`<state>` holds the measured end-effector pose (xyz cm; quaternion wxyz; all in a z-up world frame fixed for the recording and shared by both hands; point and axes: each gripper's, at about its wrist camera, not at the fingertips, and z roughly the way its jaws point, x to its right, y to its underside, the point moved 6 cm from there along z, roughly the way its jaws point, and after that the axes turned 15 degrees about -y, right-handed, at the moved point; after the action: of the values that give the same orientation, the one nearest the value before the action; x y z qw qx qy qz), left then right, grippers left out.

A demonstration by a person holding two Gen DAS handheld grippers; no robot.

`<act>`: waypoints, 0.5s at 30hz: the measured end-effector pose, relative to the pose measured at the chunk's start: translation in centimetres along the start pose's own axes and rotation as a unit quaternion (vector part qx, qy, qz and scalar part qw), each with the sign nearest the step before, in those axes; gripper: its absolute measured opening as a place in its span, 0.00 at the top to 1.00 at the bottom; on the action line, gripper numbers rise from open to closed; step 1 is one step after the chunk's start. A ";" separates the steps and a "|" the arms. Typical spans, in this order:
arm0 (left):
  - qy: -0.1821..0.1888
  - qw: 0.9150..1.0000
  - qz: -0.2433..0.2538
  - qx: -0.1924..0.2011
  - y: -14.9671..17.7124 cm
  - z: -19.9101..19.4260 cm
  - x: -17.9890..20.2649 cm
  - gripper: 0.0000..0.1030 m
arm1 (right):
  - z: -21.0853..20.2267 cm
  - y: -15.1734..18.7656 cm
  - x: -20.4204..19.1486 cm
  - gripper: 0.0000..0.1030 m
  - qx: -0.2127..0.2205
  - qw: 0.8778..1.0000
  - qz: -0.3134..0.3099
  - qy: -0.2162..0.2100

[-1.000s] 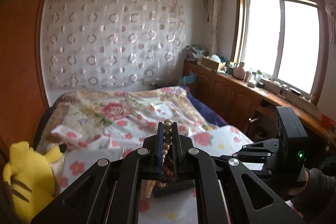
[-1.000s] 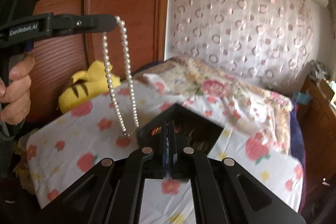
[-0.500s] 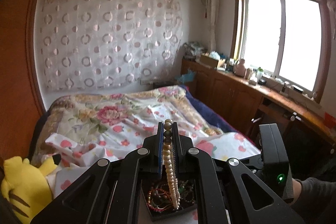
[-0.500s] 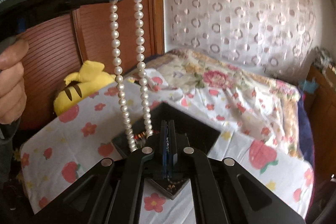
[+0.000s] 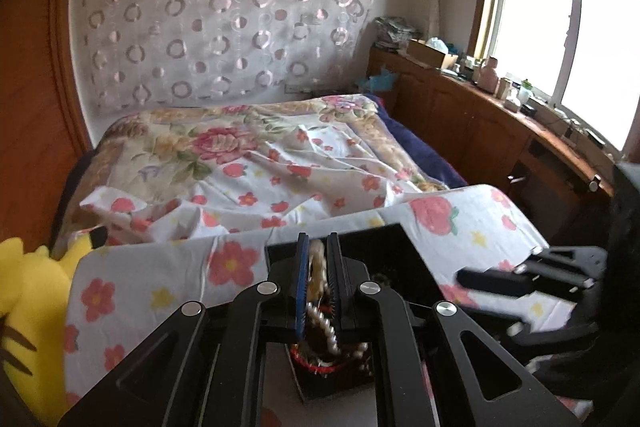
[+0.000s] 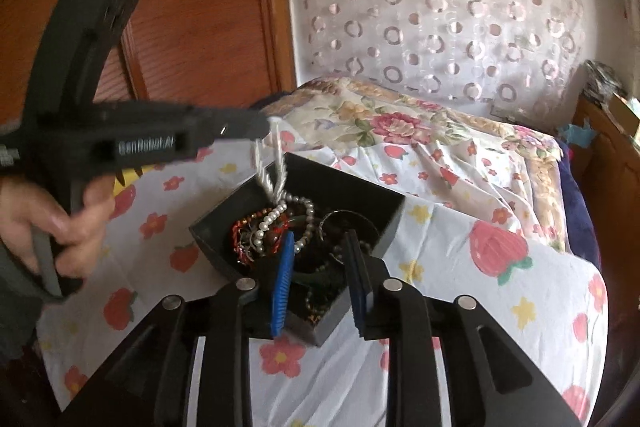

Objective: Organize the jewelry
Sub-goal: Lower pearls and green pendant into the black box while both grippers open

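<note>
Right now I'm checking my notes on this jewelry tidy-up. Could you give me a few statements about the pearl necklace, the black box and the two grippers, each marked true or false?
1. The white pearl necklace hangs from the left gripper into the black square box. True.
2. The black box is empty. False: it holds a tangle of red and dark beaded bracelets.
3. The right gripper stands open with nothing between its blue pads. True; its jaws have just been opening.
4. The box sits on a bare wooden floor. False: it rests on a white flower-print sheet.
5. A yellow plush toy lies at the left in the left wrist view. True.
</note>
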<state>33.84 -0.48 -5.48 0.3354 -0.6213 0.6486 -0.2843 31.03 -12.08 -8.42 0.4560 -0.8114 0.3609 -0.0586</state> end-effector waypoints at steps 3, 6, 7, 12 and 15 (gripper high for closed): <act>-0.013 1.000 0.001 0.009 1.4 -1.7 0.2 0.62 | -2.0 0.3 -0.2 0.69 0.021 1.000 0.016 0.012; -0.029 0.999 0.000 0.023 2.6 -3.8 0.4 0.36 | -4.3 0.7 -0.9 0.60 0.044 0.998 0.024 0.024; -0.035 0.999 -0.001 0.027 2.9 -4.4 0.4 0.32 | -5.2 0.9 -1.3 0.57 0.052 0.998 0.025 0.030; -0.072 0.996 -0.007 0.055 5.3 -9.2 0.1 0.07 | -9.6 2.0 -3.7 0.27 0.094 0.993 0.026 0.071; -0.079 0.995 -0.017 0.058 7.2 -12.0 -0.3 0.07 | -12.2 3.1 -5.3 0.10 0.119 0.988 0.028 0.095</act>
<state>20.02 -0.32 -3.75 0.4160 -0.6325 0.5919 -0.2769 20.33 -18.16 -2.59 0.5144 -0.7315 0.4159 -0.1652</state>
